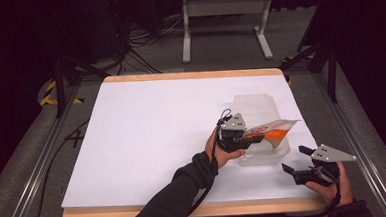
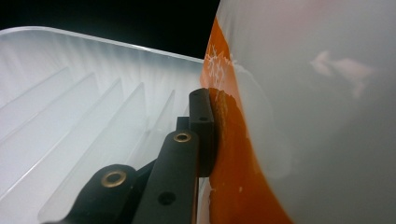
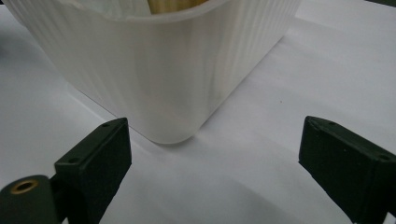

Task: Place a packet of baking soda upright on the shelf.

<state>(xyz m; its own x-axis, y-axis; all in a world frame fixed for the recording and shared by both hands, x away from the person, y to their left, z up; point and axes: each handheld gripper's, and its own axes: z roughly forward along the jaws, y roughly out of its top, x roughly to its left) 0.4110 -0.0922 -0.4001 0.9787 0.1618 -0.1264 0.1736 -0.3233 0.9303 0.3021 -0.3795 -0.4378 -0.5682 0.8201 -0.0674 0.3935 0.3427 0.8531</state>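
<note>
A translucent white ribbed bin [image 1: 255, 105] stands on the right half of the white table top [image 1: 147, 136]. An orange and white packet [image 1: 275, 130] lies tilted over the bin's near end. My left gripper [image 1: 243, 136] is shut on the packet's left edge; in the left gripper view the jaws pinch the orange part of the packet [image 2: 233, 158] beside the ribbed bin wall [image 2: 70, 121]. My right gripper [image 1: 296, 159] stands open on the table just near-right of the bin, its jaws facing the bin's rounded corner [image 3: 173, 84] with nothing between them.
The table has a wooden edge [image 1: 189, 75] at the back and front. Behind it stand a white metal frame [image 1: 224, 21] and loose cables [image 1: 137, 46] on the floor. Black rails run along both sides.
</note>
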